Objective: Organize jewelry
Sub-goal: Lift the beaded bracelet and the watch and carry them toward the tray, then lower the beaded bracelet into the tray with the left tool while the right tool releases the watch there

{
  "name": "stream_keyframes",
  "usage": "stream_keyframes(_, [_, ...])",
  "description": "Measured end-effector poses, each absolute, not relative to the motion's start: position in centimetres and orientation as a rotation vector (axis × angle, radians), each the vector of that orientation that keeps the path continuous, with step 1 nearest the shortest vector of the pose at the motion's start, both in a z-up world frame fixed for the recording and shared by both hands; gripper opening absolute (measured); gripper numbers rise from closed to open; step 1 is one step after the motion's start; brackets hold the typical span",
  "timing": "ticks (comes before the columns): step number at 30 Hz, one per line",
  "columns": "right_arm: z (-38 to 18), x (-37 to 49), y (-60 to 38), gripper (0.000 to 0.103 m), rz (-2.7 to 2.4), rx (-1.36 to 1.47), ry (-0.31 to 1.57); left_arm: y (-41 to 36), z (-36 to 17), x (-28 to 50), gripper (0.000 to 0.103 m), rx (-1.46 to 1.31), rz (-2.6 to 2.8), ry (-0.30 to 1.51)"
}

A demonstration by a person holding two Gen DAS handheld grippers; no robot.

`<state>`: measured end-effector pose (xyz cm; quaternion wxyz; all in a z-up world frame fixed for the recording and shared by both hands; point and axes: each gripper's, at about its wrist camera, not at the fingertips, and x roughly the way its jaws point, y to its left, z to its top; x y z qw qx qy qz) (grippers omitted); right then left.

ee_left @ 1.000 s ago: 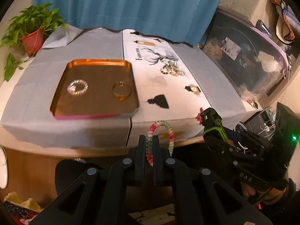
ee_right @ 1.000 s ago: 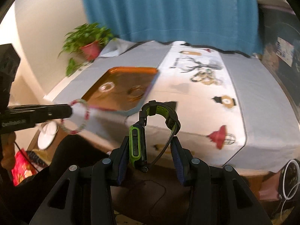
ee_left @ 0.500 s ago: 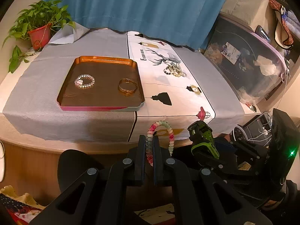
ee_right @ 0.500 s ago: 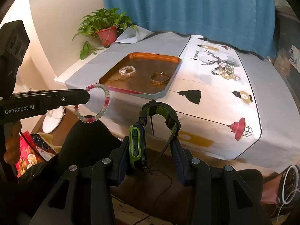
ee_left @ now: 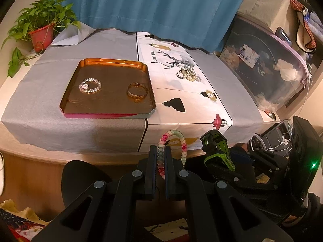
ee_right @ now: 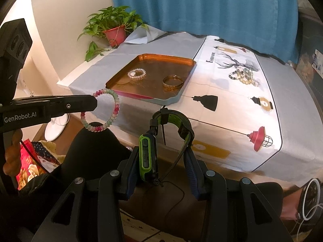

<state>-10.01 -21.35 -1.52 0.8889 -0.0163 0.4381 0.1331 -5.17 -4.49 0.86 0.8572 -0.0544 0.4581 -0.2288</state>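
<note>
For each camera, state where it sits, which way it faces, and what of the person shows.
Left wrist: on the left claw, facing the table; claw shut on the pink-green bead bracelet, right claw at right.
Right wrist: on the right claw, facing the table; claw grips the green watch, a dark-clothed knee below.
Shared: the orange tray, gold bangle.

"GenRobot.AI" on the left claw (ee_right: 94,102) body at your frame's left edge, "Fashion Home" on the white runner (ee_right: 232,92) by the deer print

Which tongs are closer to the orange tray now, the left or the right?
Left. The left tongs with the beaded bracelet hang just before the tray; the right tongs sit farther right.
</note>
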Motion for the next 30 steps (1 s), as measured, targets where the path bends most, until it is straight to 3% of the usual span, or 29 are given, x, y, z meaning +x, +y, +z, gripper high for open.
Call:
stream_keyframes(14, [-2.5, -8.0, -20.9, 0.044, 0.264, -0.058, 0.934, -3.7, 0.5, -3.6, 0.004, -0.140, -0.465, 0.965])
stream_keyframes(30, [-2.2, 2.3, -17.8, 0.044, 0.288, -0.065, 0.910, 0.1, 0.4, 6.6, 0.004, -0.145, -0.347, 0.908])
